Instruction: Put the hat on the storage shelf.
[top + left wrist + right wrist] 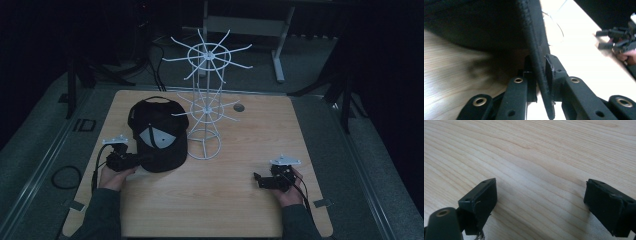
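A black cap with a grey patch on its front lies on the wooden table, left of centre. My left gripper is at the cap's near left edge. In the left gripper view its jaws are shut on the stitched edge of the cap's brim, one pad on each side. My right gripper rests low at the table's near right, far from the cap. In the right gripper view it stands open with bare wood between its fingers.
A white wire display stand with two tiers of radiating hooks stands on a ring base just right of the cap. A small round grommet sits in the table's far side. Dark floor and table legs lie beyond.
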{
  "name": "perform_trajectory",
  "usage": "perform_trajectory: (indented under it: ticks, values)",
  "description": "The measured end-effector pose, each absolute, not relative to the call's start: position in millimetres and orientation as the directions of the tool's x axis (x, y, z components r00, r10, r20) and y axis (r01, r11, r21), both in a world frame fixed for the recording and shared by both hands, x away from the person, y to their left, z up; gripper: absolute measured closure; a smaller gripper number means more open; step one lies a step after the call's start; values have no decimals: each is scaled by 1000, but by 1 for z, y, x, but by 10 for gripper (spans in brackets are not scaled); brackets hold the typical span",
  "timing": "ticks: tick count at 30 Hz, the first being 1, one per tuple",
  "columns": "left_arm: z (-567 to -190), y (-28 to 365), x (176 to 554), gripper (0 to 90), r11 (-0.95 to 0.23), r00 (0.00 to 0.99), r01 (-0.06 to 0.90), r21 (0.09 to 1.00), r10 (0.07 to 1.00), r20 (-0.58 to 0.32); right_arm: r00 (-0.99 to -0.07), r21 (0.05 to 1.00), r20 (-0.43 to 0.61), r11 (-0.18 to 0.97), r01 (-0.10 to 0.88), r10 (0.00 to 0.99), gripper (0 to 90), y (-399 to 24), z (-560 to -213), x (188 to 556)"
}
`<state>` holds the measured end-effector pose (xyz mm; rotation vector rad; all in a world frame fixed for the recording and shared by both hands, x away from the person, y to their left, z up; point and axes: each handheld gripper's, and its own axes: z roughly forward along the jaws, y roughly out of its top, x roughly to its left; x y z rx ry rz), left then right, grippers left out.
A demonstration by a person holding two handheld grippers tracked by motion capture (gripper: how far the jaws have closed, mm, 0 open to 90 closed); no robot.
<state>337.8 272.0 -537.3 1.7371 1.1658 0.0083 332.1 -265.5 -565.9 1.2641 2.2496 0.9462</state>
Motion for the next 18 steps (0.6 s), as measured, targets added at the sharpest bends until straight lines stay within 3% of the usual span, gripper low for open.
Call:
perform_trajectory:
  ticks: [7,18]
  values:
    - [-536,288,333,852,48,467,706,707,718,-516,-518,718,-10,367,591,855,113,-266,-566,332]
    - [-518,289,328,868,42,410,673,739,810,-419,-517,718,-10,366,591,856,113,-266,-566,332]
